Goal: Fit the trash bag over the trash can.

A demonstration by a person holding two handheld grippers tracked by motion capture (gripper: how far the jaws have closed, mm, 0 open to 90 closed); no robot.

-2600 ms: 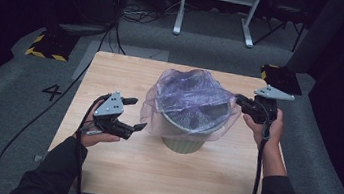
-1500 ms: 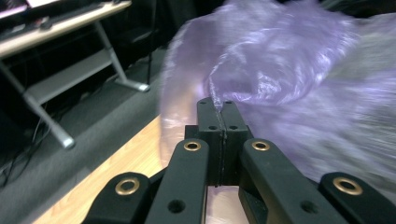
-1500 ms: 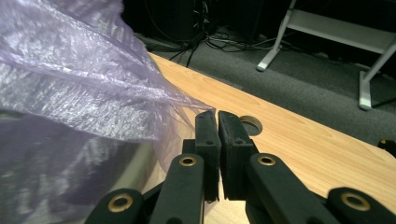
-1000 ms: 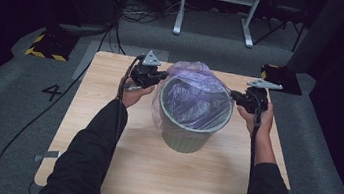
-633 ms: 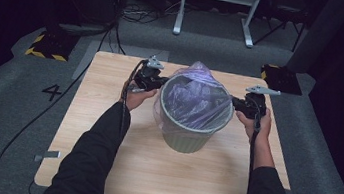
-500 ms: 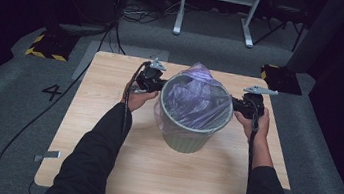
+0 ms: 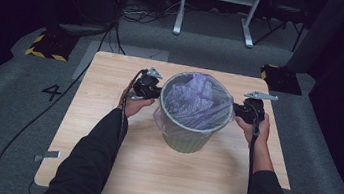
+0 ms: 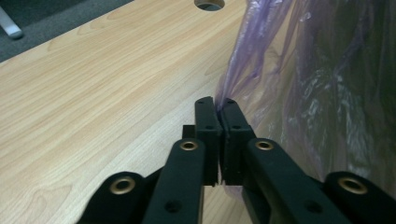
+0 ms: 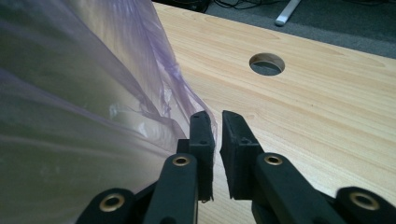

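A grey-green bin (image 7: pixel 187 134) stands in the middle of the wooden table (image 7: pixel 112 79), lined with a thin purple bag (image 7: pixel 195 97) whose edge folds over the rim. My left gripper (image 7: pixel 157 93) sits at the bin's left side. In the left gripper view it (image 8: pixel 216 103) is shut on a pinch of the bag (image 8: pixel 317 84). My right gripper (image 7: pixel 235 110) is at the bin's right side. In the right gripper view its jaws (image 9: pixel 217 119) stand slightly apart, with the bag's film (image 9: pixel 93 93) lying against the left jaw.
The table has a round cable hole (image 9: pixel 266 64) near its far edge. On the floor are two yellow-and-black striped blocks (image 7: pixel 45 45) (image 7: pixel 279 77) and a white stand (image 7: pixel 217 7) beyond the table. Cables trail off the left side.
Both grippers have come down beside the bin with the bag's edge. The bag, earlier bunched above the bin, now lies stretched over the rim.
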